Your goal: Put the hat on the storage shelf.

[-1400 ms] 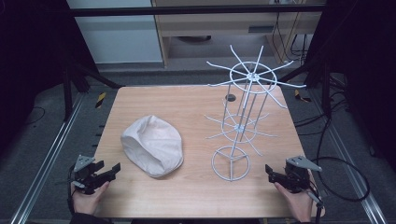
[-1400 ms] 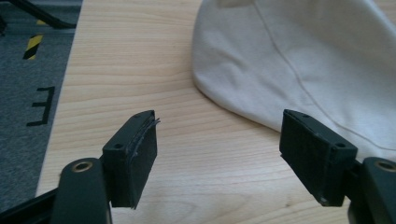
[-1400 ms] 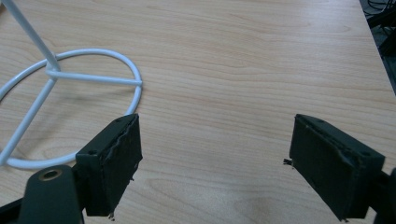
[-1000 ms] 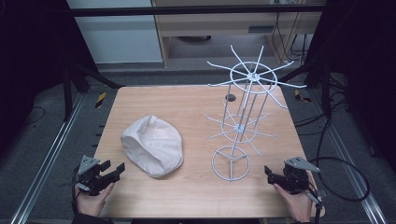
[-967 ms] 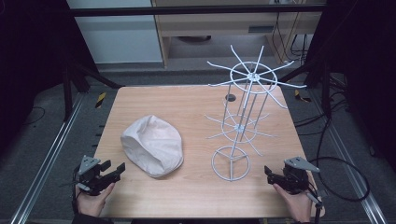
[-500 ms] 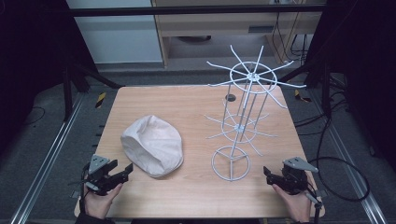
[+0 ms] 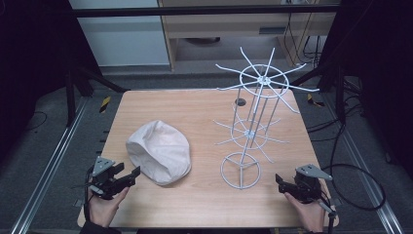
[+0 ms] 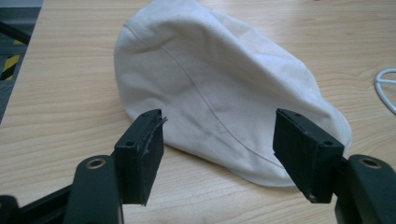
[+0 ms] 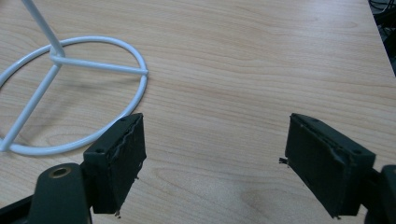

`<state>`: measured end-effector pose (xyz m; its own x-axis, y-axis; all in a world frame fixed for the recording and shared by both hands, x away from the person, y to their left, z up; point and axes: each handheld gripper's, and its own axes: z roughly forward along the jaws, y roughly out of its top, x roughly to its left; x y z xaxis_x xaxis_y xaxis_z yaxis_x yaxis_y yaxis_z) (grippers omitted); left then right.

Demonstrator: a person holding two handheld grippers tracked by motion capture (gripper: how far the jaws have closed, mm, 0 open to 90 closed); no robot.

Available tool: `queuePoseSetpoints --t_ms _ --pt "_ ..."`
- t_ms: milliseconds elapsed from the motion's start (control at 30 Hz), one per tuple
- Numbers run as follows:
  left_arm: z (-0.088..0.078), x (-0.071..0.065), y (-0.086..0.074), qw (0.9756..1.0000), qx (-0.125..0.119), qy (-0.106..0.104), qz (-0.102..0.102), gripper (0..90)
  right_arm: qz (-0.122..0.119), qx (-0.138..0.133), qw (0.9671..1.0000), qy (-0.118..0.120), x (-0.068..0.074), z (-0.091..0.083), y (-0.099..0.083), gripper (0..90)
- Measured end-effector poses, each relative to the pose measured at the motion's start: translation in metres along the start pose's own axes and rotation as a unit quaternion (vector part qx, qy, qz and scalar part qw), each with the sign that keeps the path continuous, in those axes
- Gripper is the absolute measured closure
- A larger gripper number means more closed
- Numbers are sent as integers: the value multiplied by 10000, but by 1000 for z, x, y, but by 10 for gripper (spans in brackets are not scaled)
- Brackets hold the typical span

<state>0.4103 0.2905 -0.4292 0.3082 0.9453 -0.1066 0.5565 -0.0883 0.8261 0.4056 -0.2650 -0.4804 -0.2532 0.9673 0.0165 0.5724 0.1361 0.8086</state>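
Note:
A cream flat cap lies on the left half of the wooden table. A white wire rack with spoke arms stands on the right half. My left gripper is at the near left corner, pointing at the cap's near edge from a short way off. In the left gripper view the cap lies just beyond my left gripper, whose jaws have just been opening; they stand wide with nothing between them. My right gripper is open near the front right, just right of the rack's base ring.
The rack's long upper spokes reach out over the table's back right. A small dark round mark is on the table behind the rack. Metal rails run along both sides below the table. A cable trails from the right gripper.
My left gripper has moved right from the table's left edge toward the cap and risen slightly. The right gripper, the cap and the rack have stayed put.

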Motion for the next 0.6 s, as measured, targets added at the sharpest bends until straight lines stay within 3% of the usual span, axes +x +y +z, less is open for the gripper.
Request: queuePoseSetpoints --t_ms 133,600 --pt "2 -3 4 9999 55 20 101 335 -11 -13 10000 -4 0 -1 0 209" --pt "11 -6 23 9998 169 76 66 331 -4 -19 10000 -3 0 -2 0 226"
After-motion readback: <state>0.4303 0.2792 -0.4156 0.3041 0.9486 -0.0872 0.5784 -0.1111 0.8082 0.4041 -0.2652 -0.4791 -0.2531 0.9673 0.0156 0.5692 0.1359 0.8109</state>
